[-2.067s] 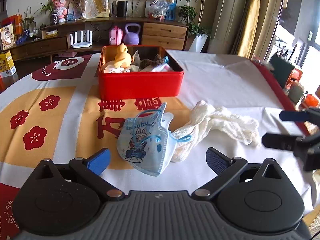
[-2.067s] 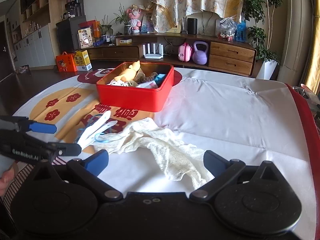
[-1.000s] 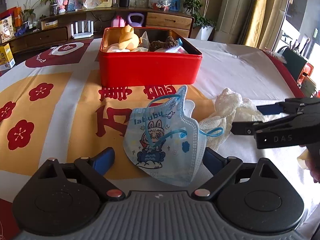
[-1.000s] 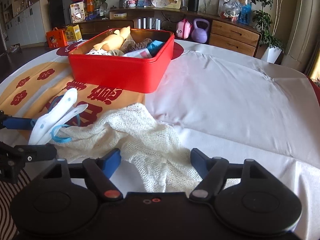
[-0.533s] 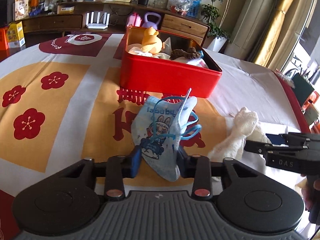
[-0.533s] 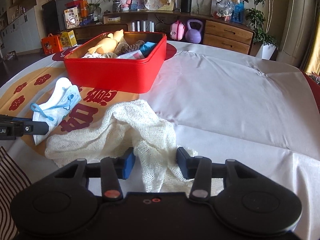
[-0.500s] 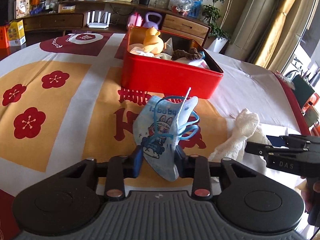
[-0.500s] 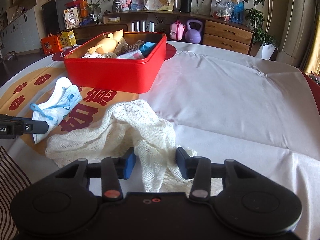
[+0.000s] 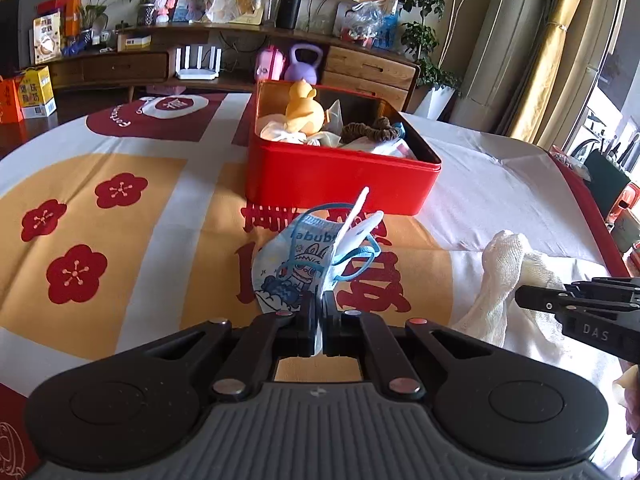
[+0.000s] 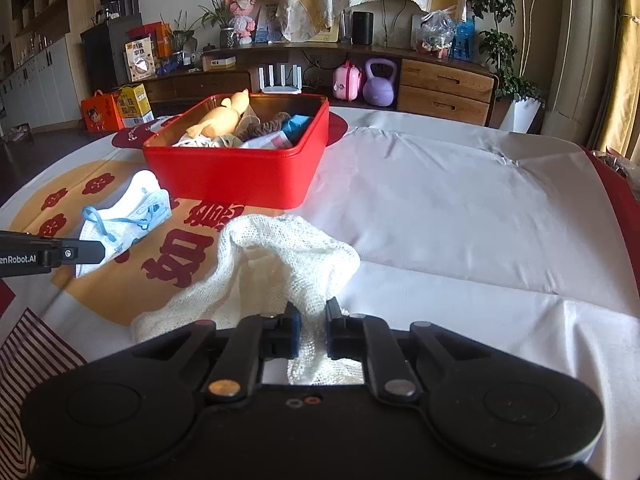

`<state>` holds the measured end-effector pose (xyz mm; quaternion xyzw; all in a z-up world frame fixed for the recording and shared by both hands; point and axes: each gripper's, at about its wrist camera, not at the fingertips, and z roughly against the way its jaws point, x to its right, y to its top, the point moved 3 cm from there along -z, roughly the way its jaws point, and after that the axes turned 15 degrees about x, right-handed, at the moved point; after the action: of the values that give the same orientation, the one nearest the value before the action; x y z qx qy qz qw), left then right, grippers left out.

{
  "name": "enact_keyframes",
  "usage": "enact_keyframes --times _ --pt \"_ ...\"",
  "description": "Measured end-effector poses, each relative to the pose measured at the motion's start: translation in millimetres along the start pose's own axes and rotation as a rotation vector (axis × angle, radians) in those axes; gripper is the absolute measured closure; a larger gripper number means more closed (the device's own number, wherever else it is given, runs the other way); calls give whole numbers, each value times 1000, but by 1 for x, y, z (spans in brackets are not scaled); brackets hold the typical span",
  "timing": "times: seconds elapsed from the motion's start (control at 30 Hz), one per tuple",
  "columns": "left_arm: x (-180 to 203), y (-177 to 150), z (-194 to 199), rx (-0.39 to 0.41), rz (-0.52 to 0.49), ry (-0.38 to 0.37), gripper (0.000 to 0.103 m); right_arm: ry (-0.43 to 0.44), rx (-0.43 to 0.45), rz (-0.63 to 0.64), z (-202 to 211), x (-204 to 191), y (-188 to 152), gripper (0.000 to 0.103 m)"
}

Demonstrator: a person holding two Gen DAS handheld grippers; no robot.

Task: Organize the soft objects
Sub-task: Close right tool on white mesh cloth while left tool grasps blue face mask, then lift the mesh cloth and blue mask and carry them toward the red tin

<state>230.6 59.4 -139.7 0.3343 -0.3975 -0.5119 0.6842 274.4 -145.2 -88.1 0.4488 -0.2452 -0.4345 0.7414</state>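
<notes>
Left wrist: tool point(image 9: 319, 322) now clamping mask point(image 9: 294, 270)

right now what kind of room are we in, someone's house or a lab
Most likely a home living room. A long wooden sideboard with drawers lines the wall, potted plants stand beside curtains, and the work surface is a table under a printed cloth holding a red box.

light: bright daylight from right-side window | shadows: soft | focus: sharp | edges: fisheye-curved, dark corners
</notes>
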Motion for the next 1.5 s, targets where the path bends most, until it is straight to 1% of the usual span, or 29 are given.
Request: enact_keyframes --times 0.1,0.27,0.5,0.73,0.9,1.2,1.3,1.37,1.5 --pt "1 4 7 14 1 -3 100 14 22 -17 13 -2 7 93" --pt "4 10 17 12 -6 -1 100 31 46 -46 34 -4 18 93" --pt "11 21 34 30 -8 -28 100 40 59 -70 56 -8 30 93" --pt "19 33 53 53 6 -52 100 62 89 -90 73 -13 45 93" --pt "25 45 63 64 9 -76 100 64 105 -97 81 -16 57 93" --pt "35 65 72 100 -27 -121 100 77 142 -103 86 -16 72 93" --pt "38 64 70 73 -52 -153 100 77 139 -110 85 -15 69 93" --pt "39 55 67 33 -53 -178 100 79 133 -115 85 -15 65 93" --pt "42 35 63 -21 -66 -167 100 77 117 -129 84 -12 57 93"
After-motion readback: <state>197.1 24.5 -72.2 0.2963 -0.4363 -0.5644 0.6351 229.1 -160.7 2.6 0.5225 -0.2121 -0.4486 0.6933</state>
